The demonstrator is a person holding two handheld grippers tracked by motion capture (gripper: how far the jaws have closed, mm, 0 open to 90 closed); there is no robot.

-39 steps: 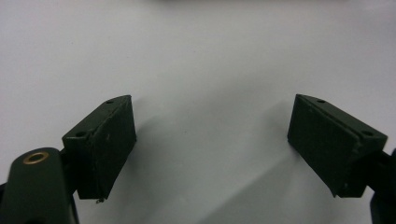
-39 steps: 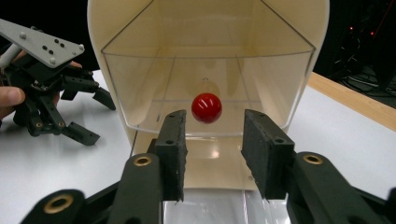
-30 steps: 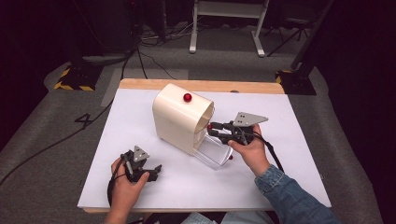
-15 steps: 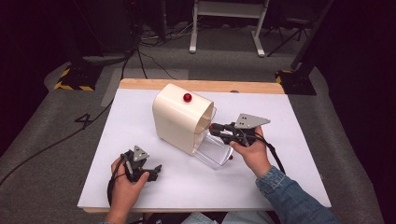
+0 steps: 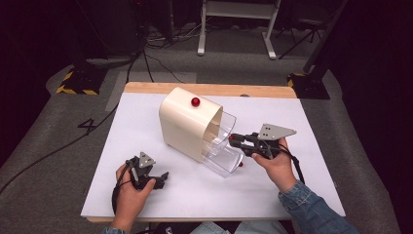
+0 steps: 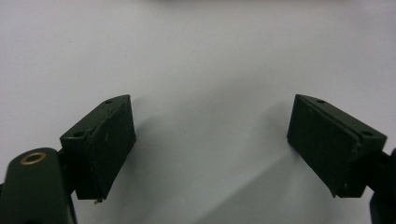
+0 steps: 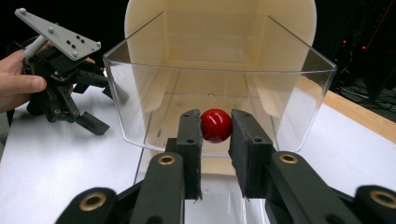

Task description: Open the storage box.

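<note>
Gripping noted: right gripper (image 7: 216, 135) closed on red knob (image 7: 216, 125) of clear drawer (image 7: 219, 70); left gripper (image 6: 210, 140) held wide open, empty, over white tabletop (image 6: 210, 56)

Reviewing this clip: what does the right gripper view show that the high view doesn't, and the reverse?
Right gripper view: the right gripper shut on the red knob at the front of the clear drawer, and the drawer's bare inside.

High view: a second red knob on top of the cream housing, the whole white table, both of the person's forearms, and the floor with cables.

Both: the cream housing, the clear drawer pulled partway out, and the left gripper held open over the table, apart from the drawer.
</note>
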